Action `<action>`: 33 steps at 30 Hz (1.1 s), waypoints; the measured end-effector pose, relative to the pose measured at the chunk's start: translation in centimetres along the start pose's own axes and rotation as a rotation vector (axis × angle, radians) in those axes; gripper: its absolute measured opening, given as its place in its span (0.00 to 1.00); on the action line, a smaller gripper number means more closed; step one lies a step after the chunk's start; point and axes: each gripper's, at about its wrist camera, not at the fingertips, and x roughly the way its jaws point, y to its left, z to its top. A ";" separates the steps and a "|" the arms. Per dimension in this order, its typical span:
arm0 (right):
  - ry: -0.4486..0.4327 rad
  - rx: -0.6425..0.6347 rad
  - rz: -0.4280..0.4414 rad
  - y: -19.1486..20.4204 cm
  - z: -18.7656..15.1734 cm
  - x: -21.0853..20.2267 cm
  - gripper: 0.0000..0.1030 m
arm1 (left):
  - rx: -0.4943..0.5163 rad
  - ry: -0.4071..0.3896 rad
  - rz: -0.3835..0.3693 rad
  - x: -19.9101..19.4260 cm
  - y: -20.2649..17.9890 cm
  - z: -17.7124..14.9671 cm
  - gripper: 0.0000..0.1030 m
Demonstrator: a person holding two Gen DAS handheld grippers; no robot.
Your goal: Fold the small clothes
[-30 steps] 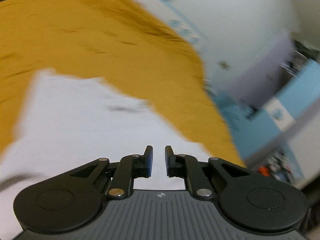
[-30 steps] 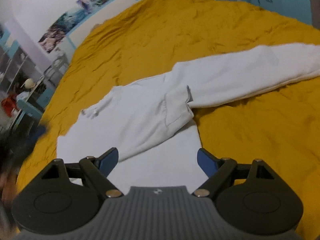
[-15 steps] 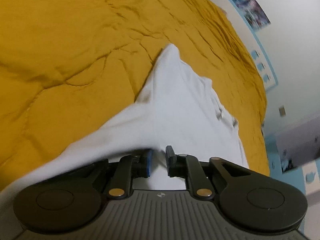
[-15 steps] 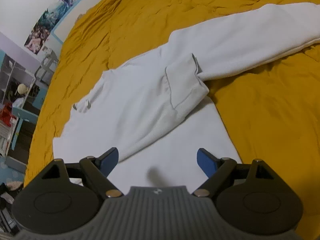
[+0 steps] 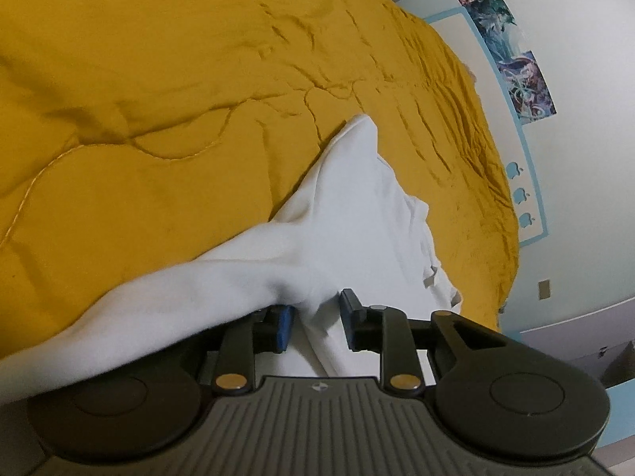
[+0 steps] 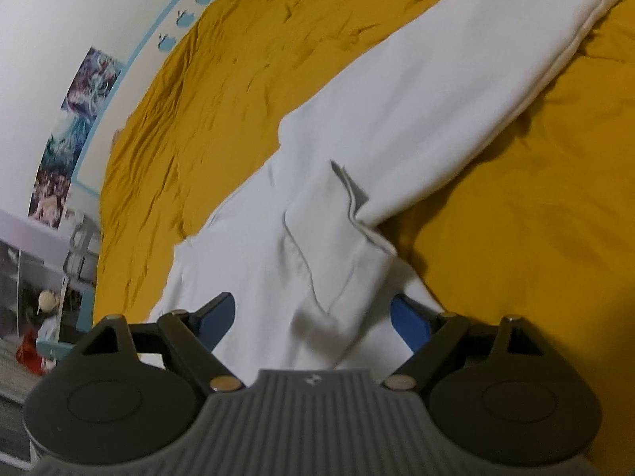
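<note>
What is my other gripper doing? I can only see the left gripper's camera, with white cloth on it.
Observer: The right gripper is wide open, low over the white top. It isn't pinching anything.
Child: Is anything between its fingers?
Observer: Yes, a folded-in sleeve cuff lies on the top, in the gap between them.
Child: Does any sleeve stick out?
Observer: One long sleeve lies straight out across the yellow blanket, toward the upper right of the right wrist view.
</note>
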 end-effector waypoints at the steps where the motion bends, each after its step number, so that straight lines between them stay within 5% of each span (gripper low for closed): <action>1: -0.003 0.003 -0.001 0.2 0.0 0.2 0.80 | -0.009 0.008 0.002 -0.2 0.1 0.0 0.29; 13: -0.013 -0.031 0.007 0.6 0.2 0.4 0.80 | -0.069 -0.064 -0.056 -1.0 1.1 0.9 0.34; 15: -0.013 -0.029 0.015 0.6 0.4 0.6 0.79 | -0.064 -0.080 -0.077 -1.1 1.0 0.9 0.14; 16: -0.017 -0.039 0.025 0.7 0.5 0.6 0.73 | -0.067 -0.092 -0.092 -1.3 1.0 1.0 0.12; 18: -0.017 -0.072 0.034 1.2 0.6 0.6 0.41 | -0.075 -0.129 -0.128 -1.9 1.0 1.1 0.09; 19: -0.009 -0.077 0.037 1.5 0.7 0.8 0.03 | -0.082 -0.145 -0.143 -2.2 1.0 1.2 0.09; 25: -0.016 -0.069 0.142 2.9 -0.7 -0.8 0.02 | -0.230 -0.234 -0.173 -3.7 3.8 2.7 0.08; 30: 0.032 -0.052 -0.047 0.8 -2.2 0.2 0.02 | -0.159 -0.176 -0.090 -2.8 4.6 2.4 0.09; 33: 0.044 0.044 0.009 -1.6 -2.3 -0.3 0.00 | -0.152 -0.140 -0.080 -2.8 4.4 2.7 0.09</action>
